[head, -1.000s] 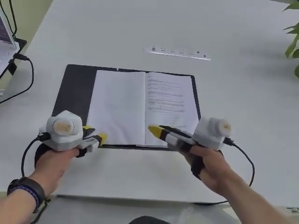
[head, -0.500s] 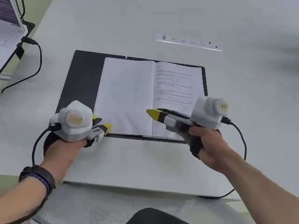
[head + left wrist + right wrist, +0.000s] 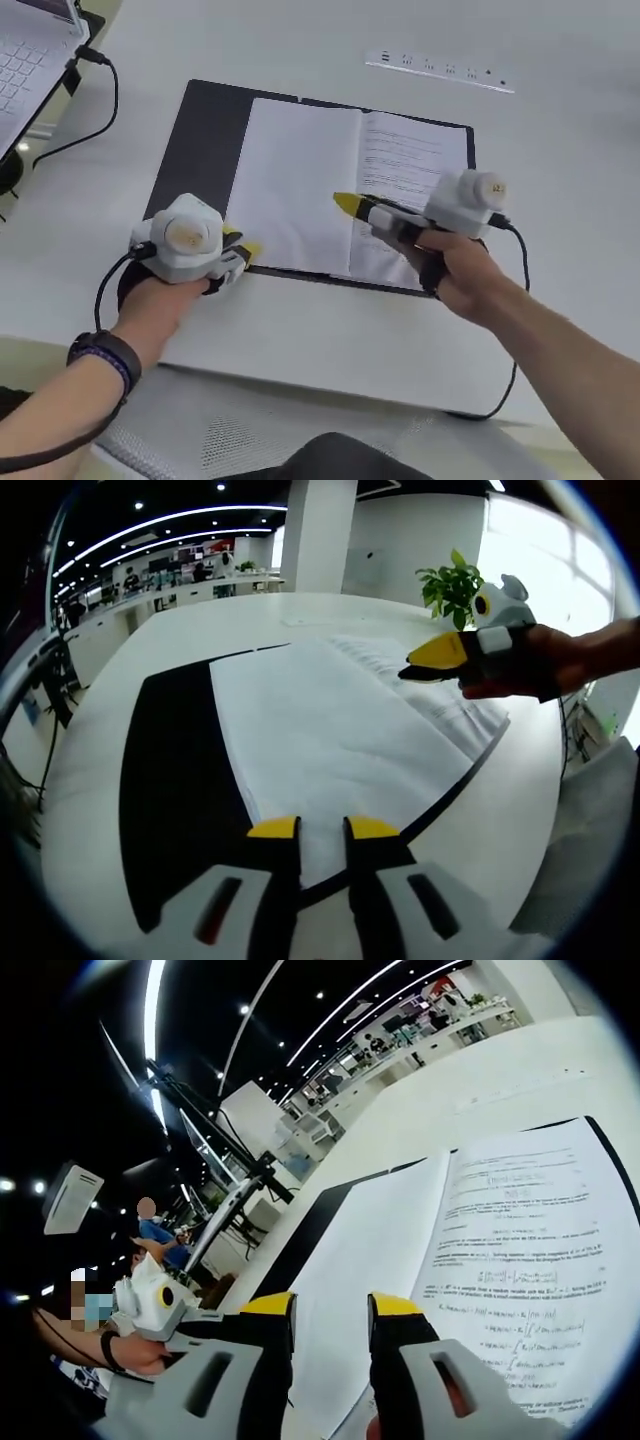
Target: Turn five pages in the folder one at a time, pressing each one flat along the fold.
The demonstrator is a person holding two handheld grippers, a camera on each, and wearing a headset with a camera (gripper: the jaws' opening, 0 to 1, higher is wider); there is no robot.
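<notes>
Jaws of both grippers stand a little apart and hold nothing.

Head view: the folder [image 3: 200,150] lies open on the table [image 3: 330,340], its blank page [image 3: 295,180] on the left and its printed page [image 3: 415,160] on the right. The left gripper [image 3: 240,248] sits at the folder's near edge, by the blank page's lower corner. The right gripper [image 3: 348,204] hovers low over the printed page, with its tip close to the fold [image 3: 355,190]. A laptop [image 3: 30,60] and a power strip [image 3: 440,70] lie well clear.

Left gripper view: its slightly parted tips point across the blank page's near edge, and black cover shows to the left. The right gripper reaches in from the right above the pages, its tips nearly together.

Right gripper view: the narrow gap between its tips frames the fold, with printed text to the right and the blank sheet to the left.

Risks, as I judge them: with so slim a gap, the right tips may pinch two sheets at once and spoil the one-at-a-time count. Pushed down hard near the fold, they could crease or tear the paper. If the left gripper does not steady the folder, a lifted page may drag the whole folder across the smooth table. A page left unpressed could spring back.
</notes>
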